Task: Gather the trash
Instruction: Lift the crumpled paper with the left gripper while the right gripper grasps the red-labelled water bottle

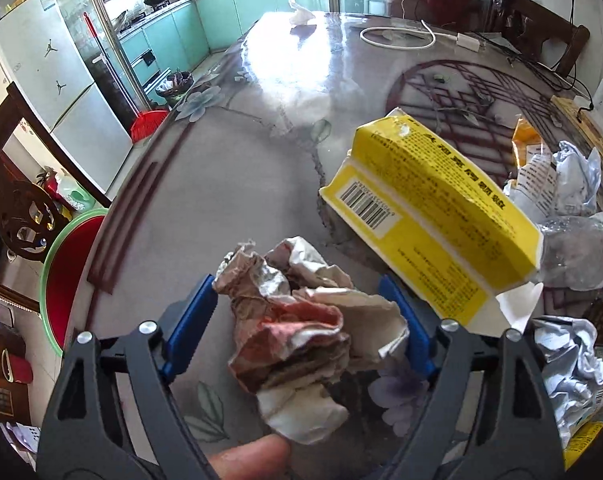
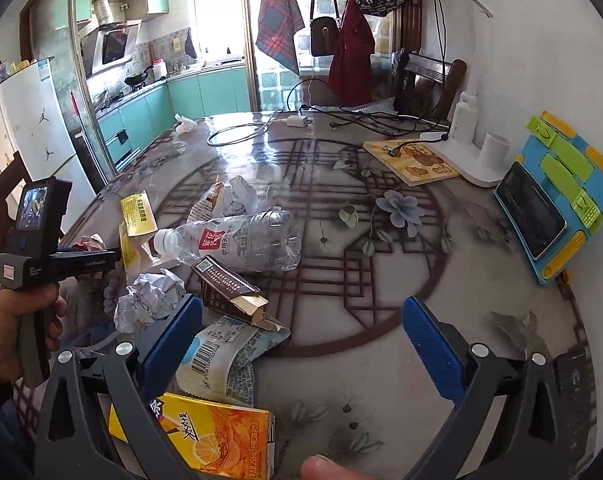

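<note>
We see the table (image 1: 229,208), glossy with a floral and lattice print, filling both views and carrying a scatter of trash. Off its edge at 9 o'clock in the left wrist view stands a red bin with a green rim (image 1: 67,276).

Largest trash item: the yellow carton (image 1: 437,216), torn open, lying at 2 o'clock from the left hand-held gripper (image 1: 301,320). Next, the clear plastic bottle (image 2: 237,242) on its side, capped, mid-table in the right wrist view at 11 o'clock from the right hand-held gripper (image 2: 301,332). Nearer that gripper, at 7 o'clock, lies an orange drink box (image 2: 217,436), a flattened white label wrapper (image 2: 221,356) just above it, and a brown carton (image 2: 229,288) at 10 o'clock. A white crumpled paper ball (image 2: 149,300) sits just beside the right gripper's left blue finger (image 2: 173,336).

Left hand-held gripper: jaws partly open, about mid-width, with the crumpled brown-and-white paper wad (image 1: 305,336) between the blue fingers (image 1: 191,328). The wad's edges meet both pads, so we read it as gripped. The wad sits low over the table.

Right hand-held gripper: jaws wide, nothing between them, over bare table.

A hand (image 2: 9,332) holds the left gripper's handle at 9 o'clock in the right wrist view.
</note>
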